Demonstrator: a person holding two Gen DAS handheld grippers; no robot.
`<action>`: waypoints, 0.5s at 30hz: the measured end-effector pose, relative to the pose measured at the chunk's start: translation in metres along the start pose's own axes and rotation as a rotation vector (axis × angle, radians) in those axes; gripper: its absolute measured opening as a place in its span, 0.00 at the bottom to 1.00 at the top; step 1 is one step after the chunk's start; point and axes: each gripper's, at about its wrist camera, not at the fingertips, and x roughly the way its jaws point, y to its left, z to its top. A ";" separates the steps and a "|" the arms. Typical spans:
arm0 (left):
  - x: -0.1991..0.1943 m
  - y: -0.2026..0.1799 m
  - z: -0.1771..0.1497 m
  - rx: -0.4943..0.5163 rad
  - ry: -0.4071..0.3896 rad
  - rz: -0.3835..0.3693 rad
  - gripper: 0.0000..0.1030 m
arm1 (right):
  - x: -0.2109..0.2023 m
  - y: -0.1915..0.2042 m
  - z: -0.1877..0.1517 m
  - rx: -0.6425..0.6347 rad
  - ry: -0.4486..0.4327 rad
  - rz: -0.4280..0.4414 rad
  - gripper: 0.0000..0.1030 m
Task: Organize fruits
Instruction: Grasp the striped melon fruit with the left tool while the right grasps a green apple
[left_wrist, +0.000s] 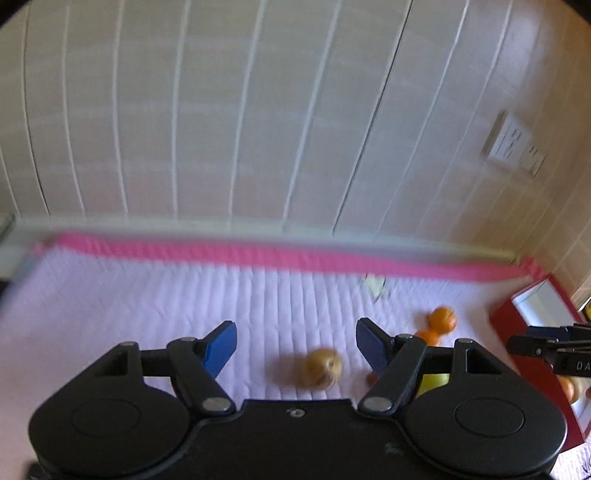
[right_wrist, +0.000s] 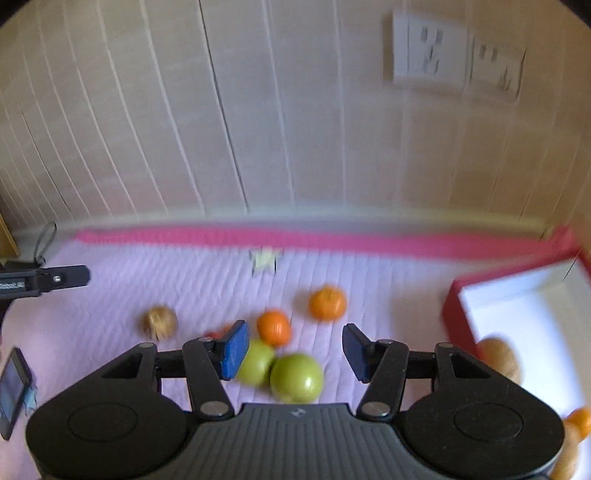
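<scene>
Both tools point forward and downward over a quilted lilac cover (right_wrist: 207, 280) with a pink far edge, spread beneath a pale panelled wall. The left tool (left_wrist: 295, 345) stands with its blue-padded fingers (left_wrist: 221, 347) wide apart and nothing between them; a blurred, brownish-yellow round fruit (left_wrist: 321, 368) lies on the cover beyond the gap. The right tool (right_wrist: 293, 350) has its jaws at a middling spread, also gripping nothing: the nearer green apple (right_wrist: 297, 377) lies in the gap beyond the pads without touching them, and the second green apple (right_wrist: 256, 362) sits just beside it, partly hidden behind the left pad.

Counted in the right wrist view, the loose fruit on the cover comes to two green apples touching each other, two orange tangerines (one (right_wrist: 274, 327) just beyond the apples, the other (right_wrist: 327, 302) farther right), one brownish round fruit off to the left, and a small red thing (right_wrist: 218, 332) too hidden to identify.

At the right stands a red box with a white inside (right_wrist: 517, 306). It holds at least one tan rounded fruit (right_wrist: 498, 356) and one orange fruit (right_wrist: 580, 421) at the near edge; the blur prevents a firmer count. Two white wall sockets (right_wrist: 428, 51) are set in the wall above.
</scene>
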 end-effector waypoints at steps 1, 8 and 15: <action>0.006 0.002 -0.006 -0.001 0.018 -0.007 0.82 | 0.010 -0.001 -0.004 0.003 0.026 -0.001 0.56; 0.050 0.001 -0.018 -0.047 0.094 -0.067 0.82 | 0.041 -0.003 -0.025 -0.002 0.122 -0.004 0.56; 0.077 -0.001 -0.025 -0.057 0.146 -0.082 0.82 | 0.066 -0.001 -0.029 -0.005 0.181 -0.004 0.55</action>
